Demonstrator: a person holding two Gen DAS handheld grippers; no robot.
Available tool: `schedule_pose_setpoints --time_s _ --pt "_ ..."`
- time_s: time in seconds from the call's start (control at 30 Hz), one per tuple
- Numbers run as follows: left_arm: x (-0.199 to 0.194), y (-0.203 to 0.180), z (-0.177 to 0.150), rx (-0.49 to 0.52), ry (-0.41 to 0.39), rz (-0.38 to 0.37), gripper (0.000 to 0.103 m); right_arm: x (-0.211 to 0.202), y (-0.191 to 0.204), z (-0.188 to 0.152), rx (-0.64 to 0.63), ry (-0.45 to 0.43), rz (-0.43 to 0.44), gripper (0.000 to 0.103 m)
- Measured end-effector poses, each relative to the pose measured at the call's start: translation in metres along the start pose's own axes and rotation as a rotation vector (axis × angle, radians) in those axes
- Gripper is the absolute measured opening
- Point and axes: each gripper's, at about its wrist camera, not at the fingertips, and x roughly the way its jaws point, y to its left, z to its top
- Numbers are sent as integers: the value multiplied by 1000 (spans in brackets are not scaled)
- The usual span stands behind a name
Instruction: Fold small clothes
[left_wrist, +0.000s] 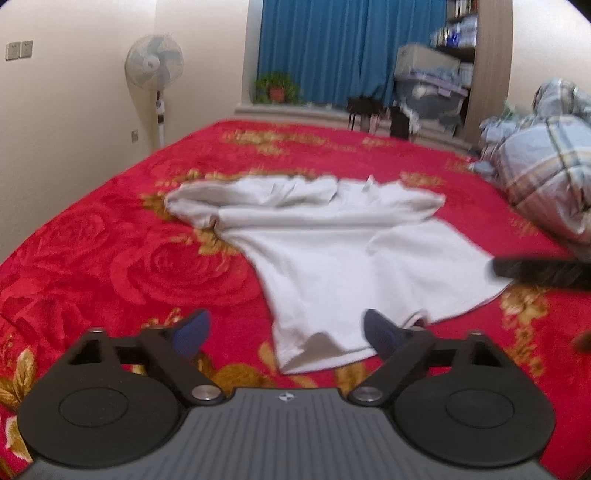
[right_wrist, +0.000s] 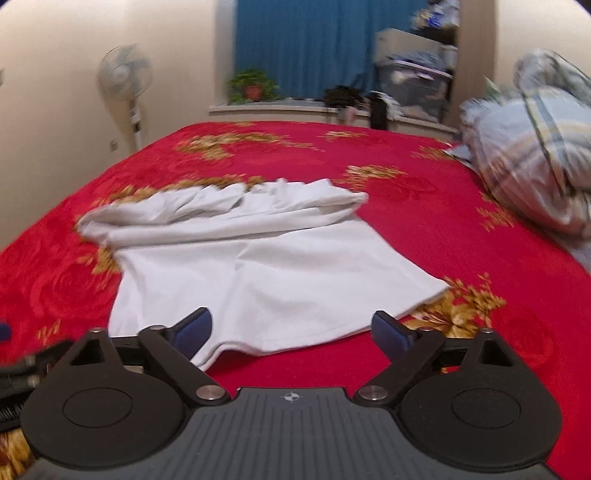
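2 grippers, left gripper (left_wrist: 284, 334) and right gripper (right_wrist: 291, 332), wide open, holding nothing, straddling near hem of white shirt (left_wrist: 332, 251) on red bed (left_wrist: 110, 258). Probably grasp step; next: pinch hem, fold toward 12 o'clock.

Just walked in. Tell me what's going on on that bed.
A person is working with two handheld grippers over a white garment spread on a red floral bedspread. Its far end is already bunched or folded over. The left gripper and right gripper both sit at the near hem with jaws apart, the hem edge lying between the fingers of each, nothing clamped yet. A plaid quilt is heaped at the right.
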Motion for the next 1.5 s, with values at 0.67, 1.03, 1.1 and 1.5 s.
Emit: schedule_pose_setpoints --time_s 0.67,1.03,1.1,1.5 --pt "47 40 26 -25 172 -23 7 11 -141 48 153 -70 -62 53" --pt "-26 119 -16 -90 175 -12 7 119 -147 20 194 267 114 53" --pt "-18 124 -18 -115 167 -28 10 133 -125 8 133 318 130 53" --pt "38 147 -30 -263 321 -88 6 128 -100 -1 56 283 88 5"
